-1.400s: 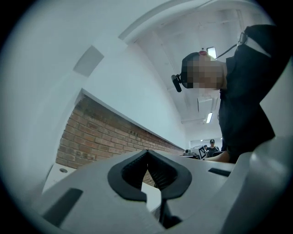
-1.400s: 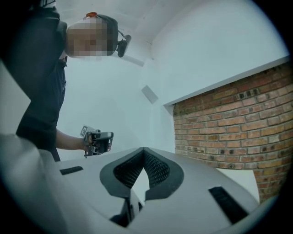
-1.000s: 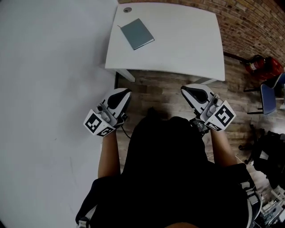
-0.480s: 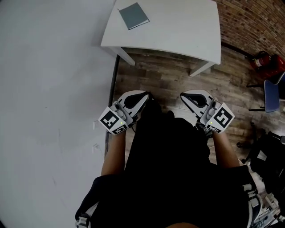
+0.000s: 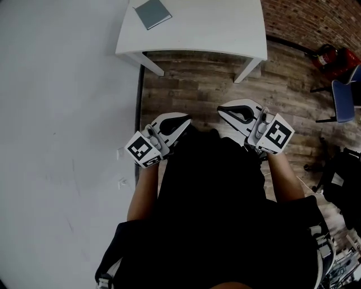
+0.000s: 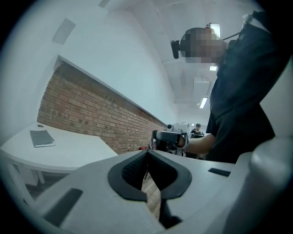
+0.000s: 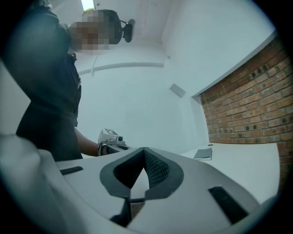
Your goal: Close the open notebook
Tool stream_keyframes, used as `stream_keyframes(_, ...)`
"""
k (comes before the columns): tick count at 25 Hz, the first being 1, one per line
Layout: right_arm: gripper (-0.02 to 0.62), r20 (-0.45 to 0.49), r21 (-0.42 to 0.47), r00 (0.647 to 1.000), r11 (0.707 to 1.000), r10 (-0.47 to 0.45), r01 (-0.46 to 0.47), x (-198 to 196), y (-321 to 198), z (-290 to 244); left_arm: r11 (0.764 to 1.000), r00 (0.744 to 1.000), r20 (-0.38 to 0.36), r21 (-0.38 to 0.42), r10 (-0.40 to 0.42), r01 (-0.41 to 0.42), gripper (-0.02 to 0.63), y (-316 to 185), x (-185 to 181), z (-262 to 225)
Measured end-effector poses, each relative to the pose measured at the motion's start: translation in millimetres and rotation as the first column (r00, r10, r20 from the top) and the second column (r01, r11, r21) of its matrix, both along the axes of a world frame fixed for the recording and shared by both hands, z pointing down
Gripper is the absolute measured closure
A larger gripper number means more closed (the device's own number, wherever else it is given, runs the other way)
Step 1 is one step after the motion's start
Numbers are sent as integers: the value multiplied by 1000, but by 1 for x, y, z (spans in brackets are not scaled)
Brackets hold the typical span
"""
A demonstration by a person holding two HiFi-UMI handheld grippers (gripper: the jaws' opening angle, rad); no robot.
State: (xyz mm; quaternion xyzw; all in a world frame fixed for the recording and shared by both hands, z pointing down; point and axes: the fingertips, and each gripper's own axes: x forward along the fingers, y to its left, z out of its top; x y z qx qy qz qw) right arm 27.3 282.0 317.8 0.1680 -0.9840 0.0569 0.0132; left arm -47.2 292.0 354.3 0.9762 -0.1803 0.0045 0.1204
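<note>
A grey notebook (image 5: 153,12) lies closed and flat near the far left corner of the white table (image 5: 220,31). It also shows small in the left gripper view (image 6: 42,138) and the right gripper view (image 7: 203,154). My left gripper (image 5: 185,119) is held close to my body over the wooden floor, well short of the table, with its jaws shut on nothing (image 6: 147,154). My right gripper (image 5: 221,110) is beside it at the same distance, its jaws also shut and empty (image 7: 145,154). Each gripper sees the other across my front.
A white wall runs along the left and a brick wall behind the table. A red fire extinguisher (image 5: 334,56), a blue chair (image 5: 345,97) and a dark bag (image 5: 343,183) stand at the right. Wooden floor lies between me and the table.
Both grippers have drawn back from the table towards my body, the left one swinging inwards. The table and notebook have slid towards the top of the head view.
</note>
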Motion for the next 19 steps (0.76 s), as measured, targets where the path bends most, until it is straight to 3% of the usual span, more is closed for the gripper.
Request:
stream_keyframes(10,592,-87,-17,994,998,-62,61,-9,21,3,1000,1000,4,17,-16,16,589,2,-18,-5)
stream_keyframes(19,592,-146,15,986,996,-85,88,5,33,-2,999,999,-21,17,-32,33,589,9,-11,-8)
